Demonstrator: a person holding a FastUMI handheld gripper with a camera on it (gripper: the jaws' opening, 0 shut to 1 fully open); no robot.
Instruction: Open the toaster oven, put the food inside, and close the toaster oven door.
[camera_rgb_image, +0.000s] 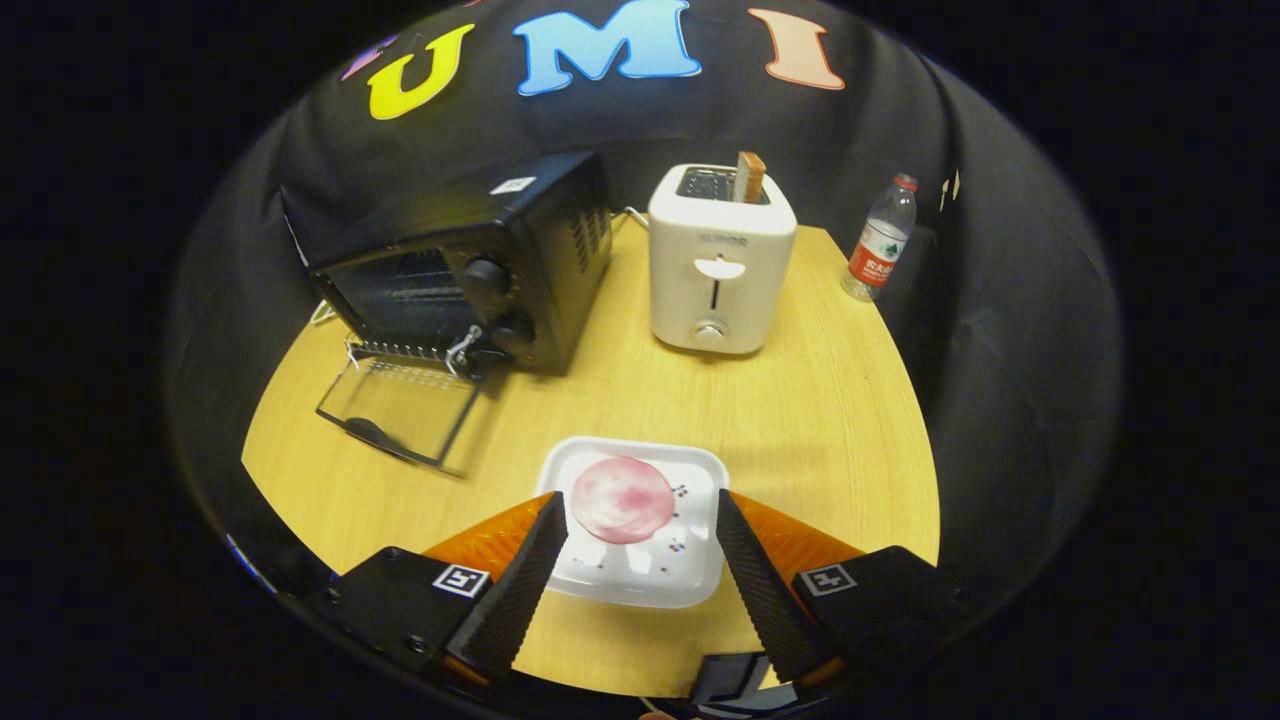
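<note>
A round pink slice of food (622, 499) lies on a white square plate (690, 575) on the wooden table. My gripper (640, 505) is open above the plate, its two fingers on either side of it, with the pink slice between the fingertips and nearer the left one. Beyond the fingers, to the left, stands the black toaster oven (470, 265). Its glass door (400, 408) is folded down flat onto the table, and the wire rack shows inside.
A white pop-up toaster (720, 262) with a slice of toast (750, 177) sticking out stands right of the oven. A plastic water bottle (880, 240) stands at the table's far right corner. Black cloth hangs behind and around the table (800, 400).
</note>
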